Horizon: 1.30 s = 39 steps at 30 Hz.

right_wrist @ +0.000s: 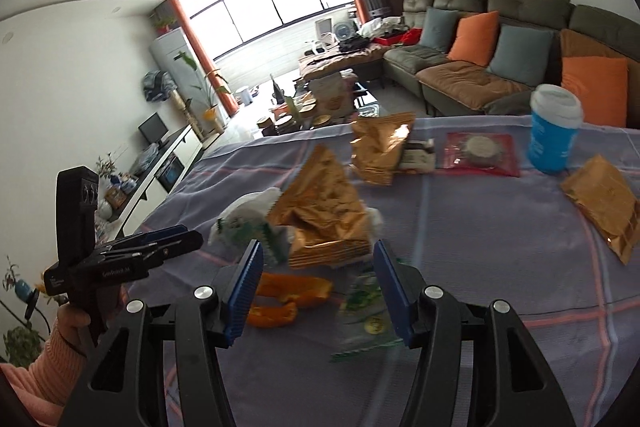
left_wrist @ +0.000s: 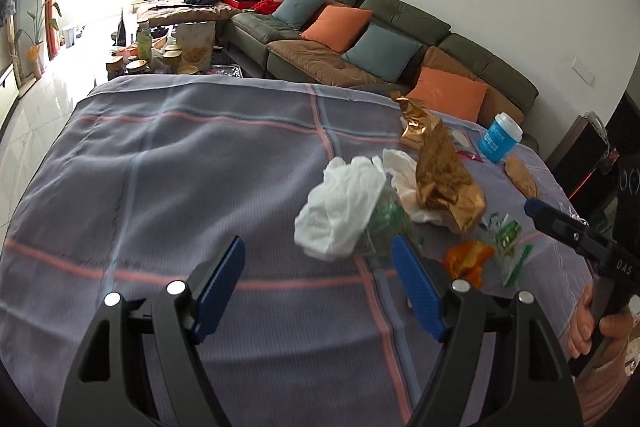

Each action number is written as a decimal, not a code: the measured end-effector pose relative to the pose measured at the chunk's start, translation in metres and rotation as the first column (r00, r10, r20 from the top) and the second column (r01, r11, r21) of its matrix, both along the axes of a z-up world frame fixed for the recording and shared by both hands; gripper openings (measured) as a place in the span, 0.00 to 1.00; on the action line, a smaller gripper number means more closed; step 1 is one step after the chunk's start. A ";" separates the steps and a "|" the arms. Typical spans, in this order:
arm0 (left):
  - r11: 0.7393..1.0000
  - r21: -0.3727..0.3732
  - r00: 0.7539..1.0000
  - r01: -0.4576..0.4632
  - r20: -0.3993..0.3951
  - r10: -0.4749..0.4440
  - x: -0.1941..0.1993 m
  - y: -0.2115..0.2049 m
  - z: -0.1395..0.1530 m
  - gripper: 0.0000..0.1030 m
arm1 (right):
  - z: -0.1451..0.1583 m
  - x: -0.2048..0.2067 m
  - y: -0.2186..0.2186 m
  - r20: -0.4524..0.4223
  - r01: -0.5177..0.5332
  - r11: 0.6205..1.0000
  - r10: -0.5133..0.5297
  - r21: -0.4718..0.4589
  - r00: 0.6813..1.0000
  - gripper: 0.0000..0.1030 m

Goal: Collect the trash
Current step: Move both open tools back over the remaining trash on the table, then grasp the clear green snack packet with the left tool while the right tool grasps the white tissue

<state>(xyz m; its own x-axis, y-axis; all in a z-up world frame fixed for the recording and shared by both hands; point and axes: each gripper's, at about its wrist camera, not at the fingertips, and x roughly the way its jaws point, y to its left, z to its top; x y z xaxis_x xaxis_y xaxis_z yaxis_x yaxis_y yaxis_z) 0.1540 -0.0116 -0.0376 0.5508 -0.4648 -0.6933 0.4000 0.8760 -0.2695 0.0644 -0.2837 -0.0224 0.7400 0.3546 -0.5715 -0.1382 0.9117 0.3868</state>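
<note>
The trash lies in a loose heap on the table (right_wrist: 500, 267): a gold bag (right_wrist: 320, 211) in the middle of the right wrist frame, a white bag (left_wrist: 340, 203) touching it, an orange peel (right_wrist: 280, 297) and a clear wrapper (right_wrist: 368, 311) low in the frame. The right gripper (right_wrist: 318, 291) is released, with nothing pressed between its pads, and the peel and wrapper lie just ahead of them. The left gripper (left_wrist: 318, 287) is also wide and empty, with the white bag just above its right finger in the picture.

I judge that the light wrappers may slide away or slip out, because they are thin and crumpled. One grab may also take only part of the heap.

At the upper right stand a blue cup (right_wrist: 554, 131), a red packet (right_wrist: 480, 151) and two more gold bags (right_wrist: 604, 203); the cup could tip over if it is bumped. The wrapper is blurred, so its edges are probably not clear.
</note>
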 end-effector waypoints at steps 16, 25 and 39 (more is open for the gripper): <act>0.988 -0.106 0.983 0.111 -0.133 -0.125 0.033 -0.023 -0.019 0.46 | -0.031 0.002 -0.029 -0.095 0.015 0.995 -0.006 0.095 0.995 0.56; 0.988 -0.089 0.990 0.123 -0.056 -0.128 0.013 -0.020 -0.005 0.18 | -0.035 -0.003 -0.030 -0.110 -0.007 0.994 0.019 0.111 0.994 0.55; 0.978 -0.181 0.994 0.106 -0.008 -0.109 -0.025 0.024 0.010 0.13 | -0.026 -0.015 -0.021 -0.072 -0.050 0.996 0.055 0.075 0.996 0.10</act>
<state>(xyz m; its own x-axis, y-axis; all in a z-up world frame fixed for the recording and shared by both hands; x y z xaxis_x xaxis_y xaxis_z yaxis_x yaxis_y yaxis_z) 0.1289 0.0121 -0.0273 0.4791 -0.6384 -0.6024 0.4826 0.7648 -0.4267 0.0491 -0.3044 -0.0481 0.6760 0.4347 -0.5951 -0.1536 0.8729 0.4631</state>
